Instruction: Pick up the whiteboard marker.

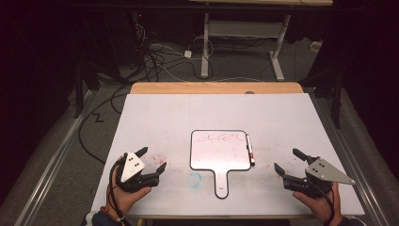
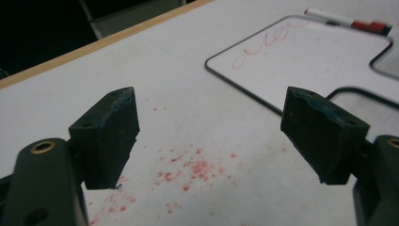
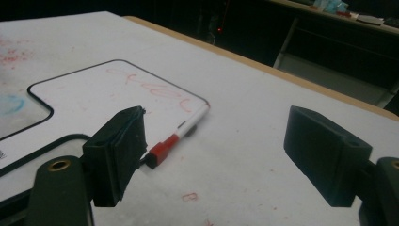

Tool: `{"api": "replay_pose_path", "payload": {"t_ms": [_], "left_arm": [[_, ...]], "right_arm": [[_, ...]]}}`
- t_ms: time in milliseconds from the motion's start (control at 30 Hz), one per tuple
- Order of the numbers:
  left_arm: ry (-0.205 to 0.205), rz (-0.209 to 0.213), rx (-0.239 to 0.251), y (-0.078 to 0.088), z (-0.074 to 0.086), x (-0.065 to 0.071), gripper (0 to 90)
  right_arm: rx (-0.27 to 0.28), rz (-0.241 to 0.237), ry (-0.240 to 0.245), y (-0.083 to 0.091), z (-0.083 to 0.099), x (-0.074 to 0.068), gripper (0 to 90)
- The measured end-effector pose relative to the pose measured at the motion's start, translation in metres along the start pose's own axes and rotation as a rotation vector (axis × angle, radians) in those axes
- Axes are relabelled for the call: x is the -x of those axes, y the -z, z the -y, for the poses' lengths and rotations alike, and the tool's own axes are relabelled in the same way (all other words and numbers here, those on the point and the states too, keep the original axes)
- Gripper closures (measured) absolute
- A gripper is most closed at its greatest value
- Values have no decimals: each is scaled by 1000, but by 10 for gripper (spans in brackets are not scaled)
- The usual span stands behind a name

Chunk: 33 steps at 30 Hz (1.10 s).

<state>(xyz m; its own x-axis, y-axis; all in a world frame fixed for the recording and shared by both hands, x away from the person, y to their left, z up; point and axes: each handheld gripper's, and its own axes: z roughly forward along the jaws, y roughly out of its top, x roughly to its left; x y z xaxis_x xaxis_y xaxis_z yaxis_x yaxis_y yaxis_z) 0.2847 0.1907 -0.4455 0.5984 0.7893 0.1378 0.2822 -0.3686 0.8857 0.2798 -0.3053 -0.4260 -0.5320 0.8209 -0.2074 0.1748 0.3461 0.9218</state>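
On the white table (image 1: 164, 117), dead centre, I've got a small whiteboard (image 1: 219, 150) lying flat, handle pointing toward me, red scribble (image 1: 221, 138) across its top. Red-capped marker (image 1: 250, 150) lies along the board's right edge, touching or just beside it, can't say which. In the right gripper view the marker (image 3: 181, 133) sits between the board (image 3: 94, 99) and my jaws, cap end nearest.

Left gripper (image 1: 151, 160) sits near the front left of the table, jaws spread wide, nothing between them. Left hand (image 1: 123, 195) wraps it from below. Its own view shows the gripper (image 2: 207, 136) released, with bare table between the pads, and red speckle marks (image 2: 193, 167) on the surface right under the gap. Same red speckles (image 1: 156, 155) show from above just beside the jaws. Board corner (image 2: 301, 52) is ahead and to the right of them, apart from them.

Right gripper (image 1: 289, 161) is near the front right, also released and empty, grey plate on top, right hand (image 1: 320, 205) behind it. Well apart from the board.

Other stuff: a blue smudge ring (image 1: 195, 178) on the table left of the board handle; faint red mark (image 3: 189, 197) on the table between the right jaws. Wooden table edge (image 1: 216, 87) at the far side. Beyond it, floor with tangled cables (image 1: 160, 56) and white desk legs (image 1: 244, 42). Nothing lies between either gripper and the board except stains.
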Motion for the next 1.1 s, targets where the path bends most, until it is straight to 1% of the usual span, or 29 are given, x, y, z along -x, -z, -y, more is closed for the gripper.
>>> {"api": "replay_pose_path", "payload": {"t_ms": [33,67,133,167,200,267,333,367,433,467,533,567,667,733,833,933,967,1000,1033,1067,1100], "left_arm": [[3,6,-7,-2,0,-1,187],[-1,6,-16,-3,1,-1,186],[-10,19,-31,-6,2,0,186],[-19,20,-46,-8,3,0,186],[-19,21,-50,-9,3,1,186],[-17,32,-47,-9,3,1,186],[-35,34,-58,-9,4,2,185],[-37,34,-58,-10,4,2,185],[-38,43,-65,-10,5,2,185],[-38,40,-66,-9,5,3,185],[-42,38,-72,-9,5,4,183],[-42,38,-72,-9,6,4,183],[-45,32,-76,-9,6,4,182],[-45,32,-81,-10,5,4,182],[-53,37,-92,-11,6,5,182],[-59,36,-104,-11,8,5,182],[-60,32,-106,-11,9,5,182],[-59,33,-108,-11,9,4,182],[-58,32,-108,-12,9,4,182],[-57,33,-109,-12,9,4,182],[-59,34,-110,-12,9,4,182]], "right_arm": [[2,-5,4,-1,-1,0,217],[2,-6,2,-2,-1,0,218],[8,-3,-9,-3,-1,1,215],[5,-5,-9,-5,0,1,214],[-6,-4,-3,-6,0,1,210],[-4,-9,-2,-7,1,0,213],[-11,-2,8,-9,0,-1,214],[-5,-10,6,-9,0,-1,215],[-12,-6,19,-11,0,-2,214],[-9,-11,21,-11,0,-3,214],[-19,-5,28,-13,-1,-4,212],[-19,-12,29,-13,-1,-4,212],[-24,-1,49,-17,-4,-4,211],[-22,-1,46,-20,-7,-3,212],[-43,-10,51,-29,-8,-4,220],[-73,-30,53,-39,-9,-4,224],[-84,-42,42,-43,-10,-4,230],[-94,-73,28,-47,-11,-3,231],[-106,-83,25,-51,-12,-3,239],[-119,-84,19,-55,-13,-3,252],[-126,-100,-2,-60,-15,-1,255]]}}
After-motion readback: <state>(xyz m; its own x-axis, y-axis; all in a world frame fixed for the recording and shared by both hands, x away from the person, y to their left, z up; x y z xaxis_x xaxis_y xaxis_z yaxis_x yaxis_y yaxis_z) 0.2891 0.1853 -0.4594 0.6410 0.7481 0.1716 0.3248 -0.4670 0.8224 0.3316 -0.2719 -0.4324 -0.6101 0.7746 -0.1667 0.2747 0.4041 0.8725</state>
